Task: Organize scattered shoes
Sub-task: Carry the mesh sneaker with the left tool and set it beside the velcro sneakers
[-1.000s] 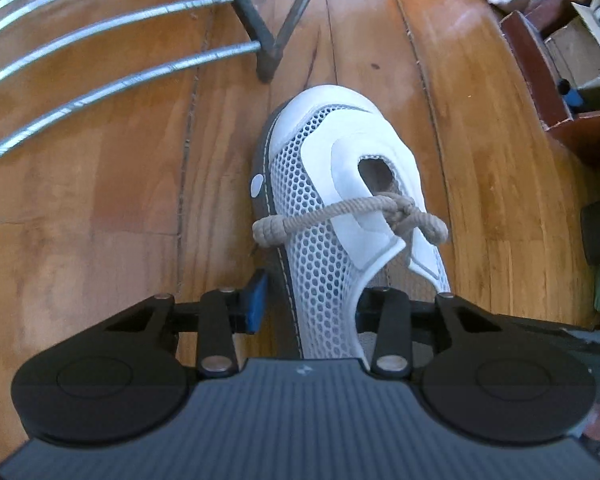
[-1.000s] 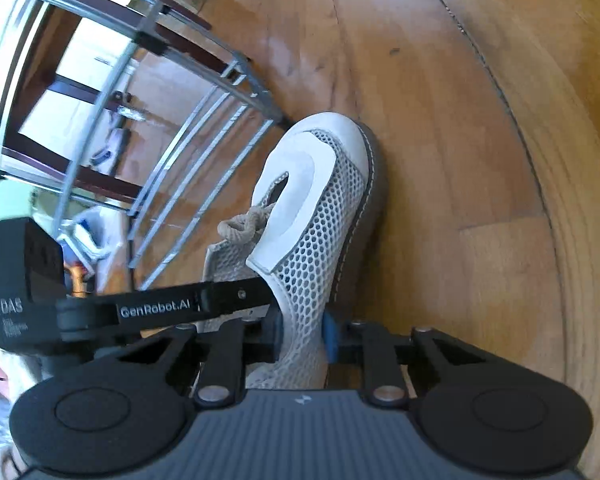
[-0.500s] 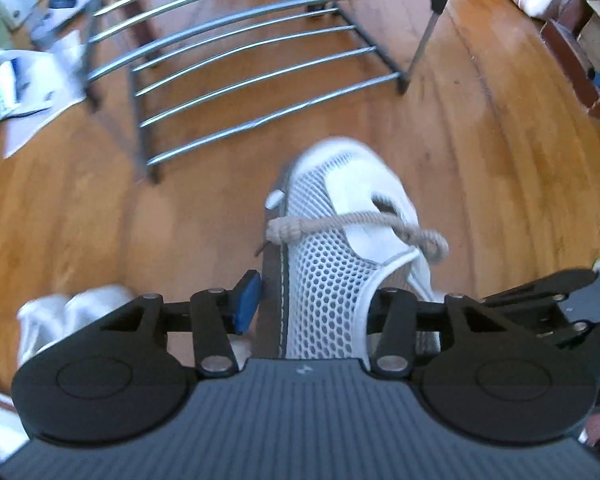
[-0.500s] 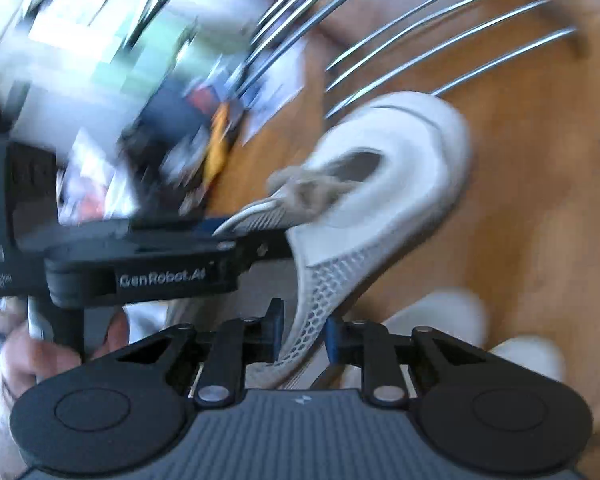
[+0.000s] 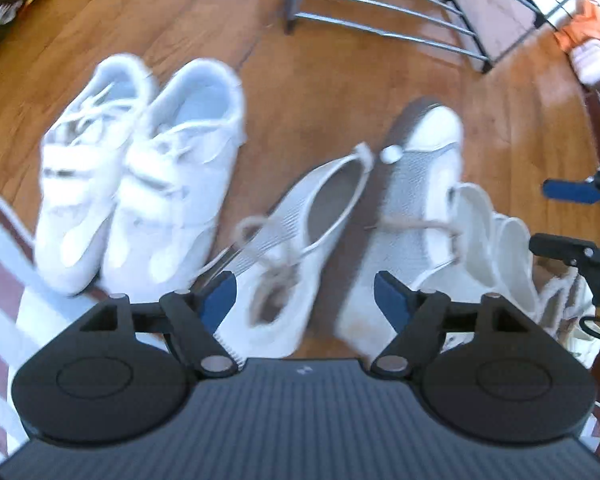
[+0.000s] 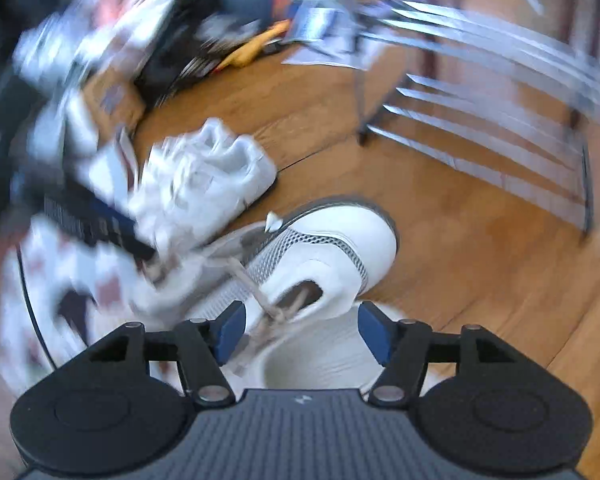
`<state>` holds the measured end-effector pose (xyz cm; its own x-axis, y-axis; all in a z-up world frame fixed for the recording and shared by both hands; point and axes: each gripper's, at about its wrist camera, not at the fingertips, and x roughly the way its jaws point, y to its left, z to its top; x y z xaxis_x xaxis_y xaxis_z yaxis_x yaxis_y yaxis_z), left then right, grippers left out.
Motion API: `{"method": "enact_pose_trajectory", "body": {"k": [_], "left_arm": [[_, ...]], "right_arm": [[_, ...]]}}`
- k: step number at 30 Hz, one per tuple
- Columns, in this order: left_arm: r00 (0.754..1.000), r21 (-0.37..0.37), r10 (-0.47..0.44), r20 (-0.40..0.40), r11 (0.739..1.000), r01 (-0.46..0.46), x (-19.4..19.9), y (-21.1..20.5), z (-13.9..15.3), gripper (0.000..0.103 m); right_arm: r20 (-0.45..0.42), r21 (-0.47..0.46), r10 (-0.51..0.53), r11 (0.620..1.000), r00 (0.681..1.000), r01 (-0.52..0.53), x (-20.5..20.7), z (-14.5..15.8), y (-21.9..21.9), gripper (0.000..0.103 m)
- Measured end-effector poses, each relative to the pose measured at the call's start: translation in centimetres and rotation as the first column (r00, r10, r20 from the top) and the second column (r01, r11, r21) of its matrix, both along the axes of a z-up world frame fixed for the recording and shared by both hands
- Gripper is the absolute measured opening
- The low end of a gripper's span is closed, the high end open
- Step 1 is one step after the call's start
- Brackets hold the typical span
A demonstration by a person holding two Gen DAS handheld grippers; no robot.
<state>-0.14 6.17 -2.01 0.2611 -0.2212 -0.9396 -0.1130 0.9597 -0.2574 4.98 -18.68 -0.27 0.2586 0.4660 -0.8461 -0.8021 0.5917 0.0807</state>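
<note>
Left gripper [image 5: 306,296] and right gripper [image 6: 302,330]: jaws opening, gripping nothing. Mesh shoes [image 5: 416,200] at 12 o'clock: light, soft, floppy; grasp heel collar.

Floor [image 5: 340,76]: varnished wood planks, warm brown, glossy with window glare.
Shoe rack [image 5: 384,12]: thin metal rods, polished and reflective, on darker matt metal posts.
Mesh shoes [image 5: 416,200]: white open-weave cloth mesh, smooth matt white toe cap and overlays, rough beige cord lace, grey sole edge.
Strap sneakers [image 5: 140,168]: smooth white leather-like upper, slight sheen; blurred.
Left tongs [image 5: 306,296]: matt black plastic arms, blue pads [image 5: 392,300], ribbed grey housing.
</note>
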Motion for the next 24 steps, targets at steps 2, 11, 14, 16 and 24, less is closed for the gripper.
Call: {"method": "enact_pose_trajectory", "body": {"k": [2, 11, 14, 16, 24], "left_arm": [[1.000, -0.025, -0.010, -0.008, 1.000, 0.010, -0.6, 0.5, -0.5, 0.075], [1.000, -0.005, -0.016, -0.026, 1.000, 0.016, -1.6, 1.9, -0.9, 0.080], [1.000, 0.001, -0.010, -0.021, 1.000, 0.010, -1.8, 2.7, -0.8, 0.084], [1.000, -0.002, 0.004, -0.029, 1.000, -0.005, -1.8, 3.2, -1.2, 0.084], [0.997, -0.074, 0.067, -0.044, 0.995, -0.070, -2.7, 5.8, -2.0, 0.084]], "right_arm": [[0.071, -0.103, 0.145, 0.985, 0.987, -0.137, -1.7, -0.8, 2.1, 0.064], [0.111, -0.355, 0.470, 0.842, 0.876, -0.406, -6.1, -6.5, 8.6, 0.066], [0.136, -0.353, 0.409, 0.871, 0.903, -0.341, -5.4, -8.3, 9.4, 0.068], [0.149, -0.353, 0.336, 0.897, 0.930, -0.267, -4.4, -9.3, 9.7, 0.073], [-0.098, -0.147, 0.053, 0.987, 0.994, -0.067, 1.0, -9.4, 8.6, 0.015]]}}
